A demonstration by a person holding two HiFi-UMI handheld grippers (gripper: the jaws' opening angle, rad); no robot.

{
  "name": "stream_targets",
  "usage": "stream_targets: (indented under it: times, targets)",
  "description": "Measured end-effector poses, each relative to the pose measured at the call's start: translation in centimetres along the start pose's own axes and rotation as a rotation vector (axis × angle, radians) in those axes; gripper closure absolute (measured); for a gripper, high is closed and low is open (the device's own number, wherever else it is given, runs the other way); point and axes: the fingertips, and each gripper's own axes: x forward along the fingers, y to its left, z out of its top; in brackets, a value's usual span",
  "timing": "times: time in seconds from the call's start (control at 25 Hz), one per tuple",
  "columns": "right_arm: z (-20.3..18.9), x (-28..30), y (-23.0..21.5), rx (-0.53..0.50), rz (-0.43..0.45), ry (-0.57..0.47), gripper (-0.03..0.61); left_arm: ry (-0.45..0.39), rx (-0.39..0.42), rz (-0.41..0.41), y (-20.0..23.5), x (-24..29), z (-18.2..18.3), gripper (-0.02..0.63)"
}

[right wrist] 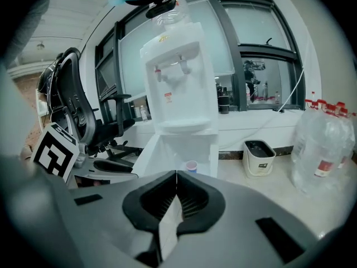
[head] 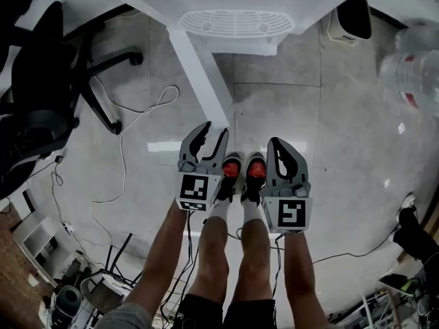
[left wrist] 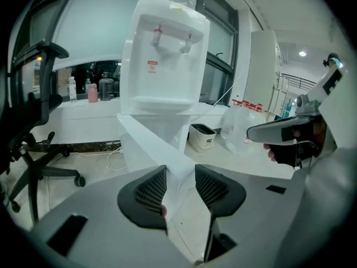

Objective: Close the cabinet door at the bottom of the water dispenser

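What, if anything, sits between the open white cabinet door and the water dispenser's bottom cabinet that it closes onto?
Nothing visible blocks the swing of the white cabinet door. A small pinkish cup stands inside the cabinet, apparently behind the doorway.

Just ahead of our left gripper [head: 215, 129] the open cabinet door [head: 202, 77] blocks us, office chair [head: 41, 81] to its left; the floor [head: 302, 108] rightward is free.

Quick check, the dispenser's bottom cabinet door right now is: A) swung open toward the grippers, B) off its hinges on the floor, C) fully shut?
A: the cabinet door juts out from the water dispenser, leaving the compartment open with a cup inside.
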Motion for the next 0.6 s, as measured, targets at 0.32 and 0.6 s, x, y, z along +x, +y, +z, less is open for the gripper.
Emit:
stream_targets:
  times: [0.32, 0.6]
  targets:
    - [-0.4, -0.1, -2.4, 0.04, -0.053, -0.022, 0.56, -0.014, 0.041, -0.051, -2.3, 2.1, 1.3, 0.454]
    - [0.0, -0.5, -5.0, 0.083, -0.107, -0.051, 0.56, -0.015, 0.07, -0.092, -4.2, 4.3, 2.7, 0.459]
